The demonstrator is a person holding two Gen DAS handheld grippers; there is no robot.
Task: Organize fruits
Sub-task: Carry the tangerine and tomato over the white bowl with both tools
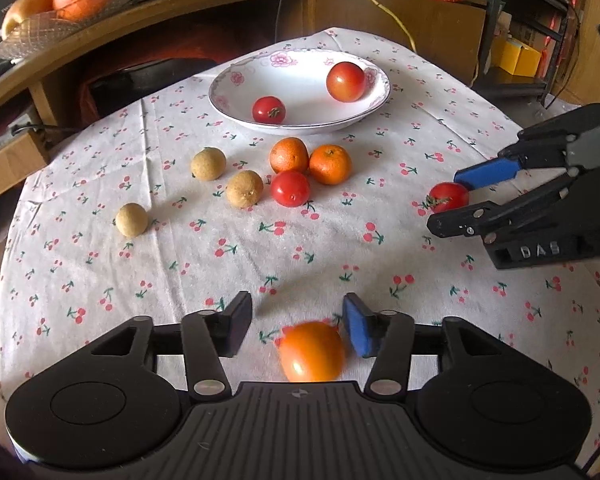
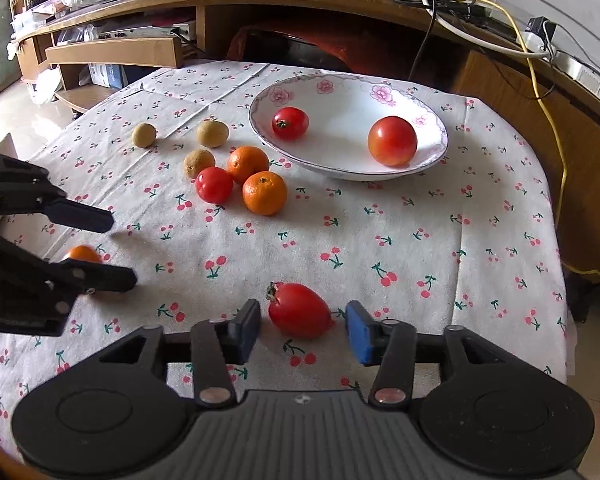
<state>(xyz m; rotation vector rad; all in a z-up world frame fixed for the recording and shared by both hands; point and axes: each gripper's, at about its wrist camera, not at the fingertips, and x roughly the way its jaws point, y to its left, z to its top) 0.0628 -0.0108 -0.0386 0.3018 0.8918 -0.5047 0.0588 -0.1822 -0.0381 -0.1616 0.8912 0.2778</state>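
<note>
Glossy oval tomato (image 2: 299, 310), cotton tablecloth (image 2: 420, 240).

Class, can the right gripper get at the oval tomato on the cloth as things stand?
Probably yes. The right gripper is open, and the oval tomato lies on the cloth just ahead of its fingers, with nothing between. The left gripper is off to the side, around an orange tomato.

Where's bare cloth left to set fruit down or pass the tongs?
Free: the cloth between the plate and the right tongs, and the plate's middle. Crowded: the cluster left of the plate, oranges, a tomato and brown fruits packed close.
</note>
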